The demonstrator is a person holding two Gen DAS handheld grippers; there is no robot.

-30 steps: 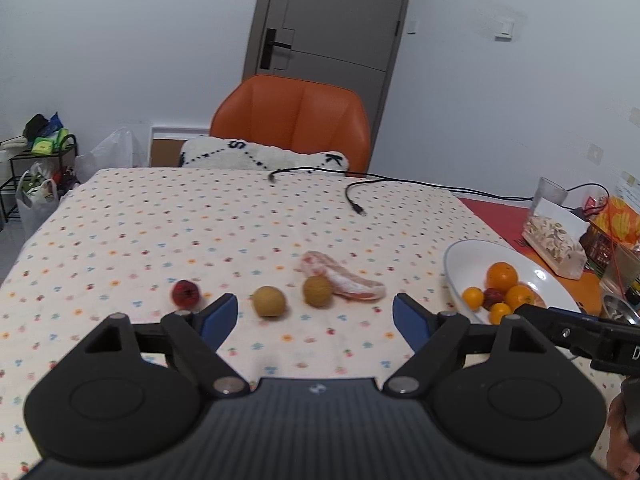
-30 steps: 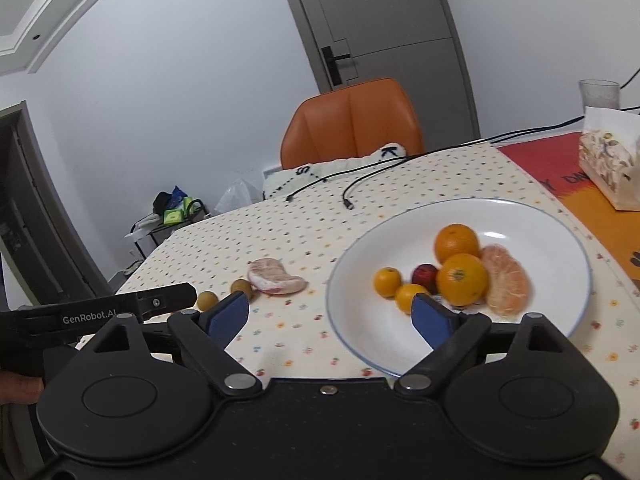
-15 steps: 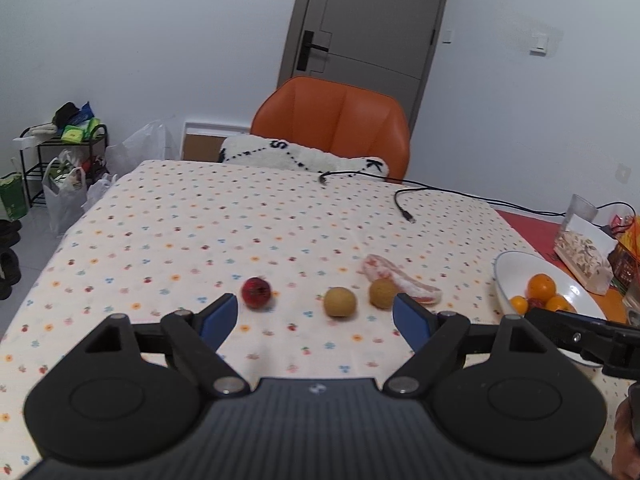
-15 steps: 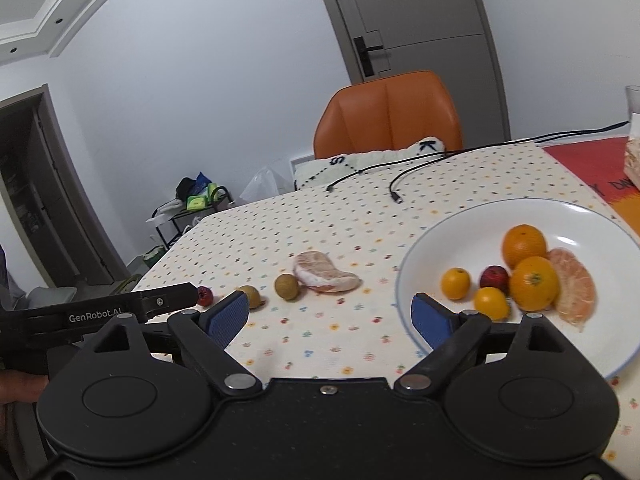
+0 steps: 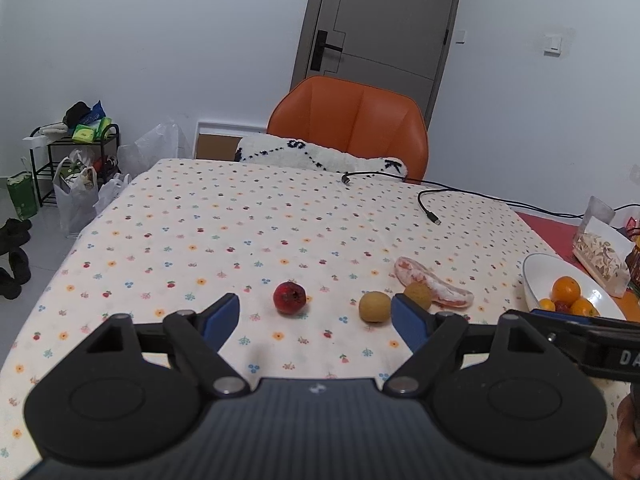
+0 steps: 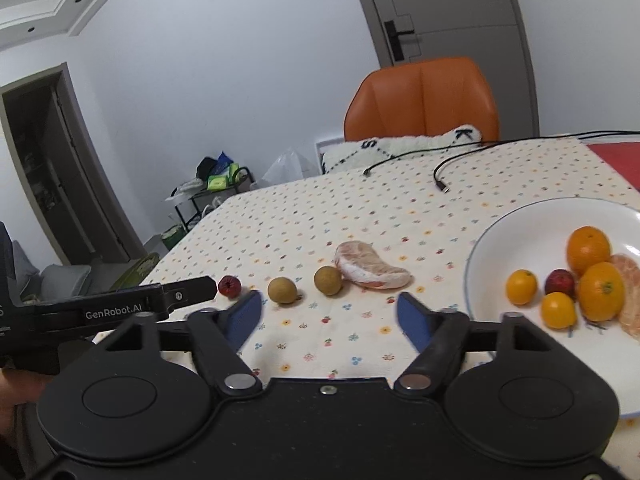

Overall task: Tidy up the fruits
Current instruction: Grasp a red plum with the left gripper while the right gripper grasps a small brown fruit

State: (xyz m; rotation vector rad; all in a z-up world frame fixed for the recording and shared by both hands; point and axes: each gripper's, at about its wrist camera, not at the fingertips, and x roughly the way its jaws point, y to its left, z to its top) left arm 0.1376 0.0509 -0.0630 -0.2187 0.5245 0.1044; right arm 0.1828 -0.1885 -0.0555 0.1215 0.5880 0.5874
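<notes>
Pomelo segment (image 6: 370,266) lying soft and tearable on the worktop (image 6: 400,208), needing gentle mid-body hold; both jaws apart, right ones just narrowing, clamping nothing.

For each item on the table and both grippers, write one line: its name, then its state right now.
left gripper: open, empty
right gripper: jaws just narrowed, still open, empty
red fruit: loose on the tablecloth
two brown round fruits: on the cloth, side by side
peeled citrus segment: lying on the cloth beside one brown fruit
white plate: holding oranges, a red fruit and a peeled segment
cable: end lying unplugged
</notes>
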